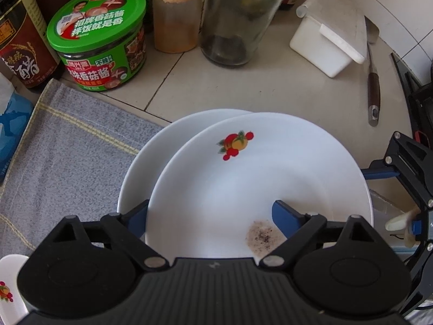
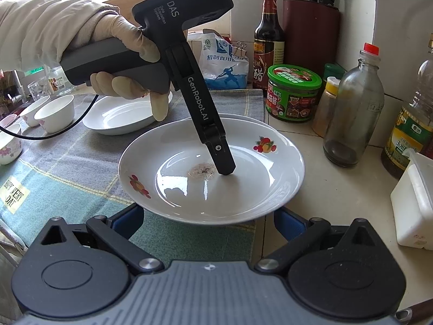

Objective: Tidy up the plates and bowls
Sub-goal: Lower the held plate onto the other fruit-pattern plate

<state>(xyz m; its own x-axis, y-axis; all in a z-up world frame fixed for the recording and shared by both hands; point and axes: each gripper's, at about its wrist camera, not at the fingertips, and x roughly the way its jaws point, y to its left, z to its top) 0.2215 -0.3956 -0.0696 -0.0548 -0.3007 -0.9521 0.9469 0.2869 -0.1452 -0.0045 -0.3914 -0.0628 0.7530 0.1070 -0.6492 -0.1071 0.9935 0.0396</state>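
Two white plates are stacked at the edge of the checked cloth [image 1: 67, 162]. The top plate [image 1: 257, 178] [image 2: 189, 197] has fruit decals and a brown stain [image 1: 262, 235]. It sits off-centre on the lower plate [image 1: 140, 168]. My left gripper [image 1: 212, 214] points steeply down, open, straddling the top plate's near rim. One of its fingers [image 1: 286, 216] stands inside the plate beside the stain, and the other stays outside the rim. A gloved hand [image 2: 121, 40] holds it. My right gripper [image 2: 209, 219] is wide open at the plate's opposite rim, which hides its fingertips.
A green-lidded jar [image 1: 100, 40], a spice jar [image 1: 176, 13], a glass bottle [image 1: 238, 19], a white lidded box [image 1: 330, 32] and a knife [image 1: 373, 86] stand on the tiled counter behind. Small bowls [image 2: 54, 113] and an oval white dish [image 2: 121, 116] sit on the cloth.
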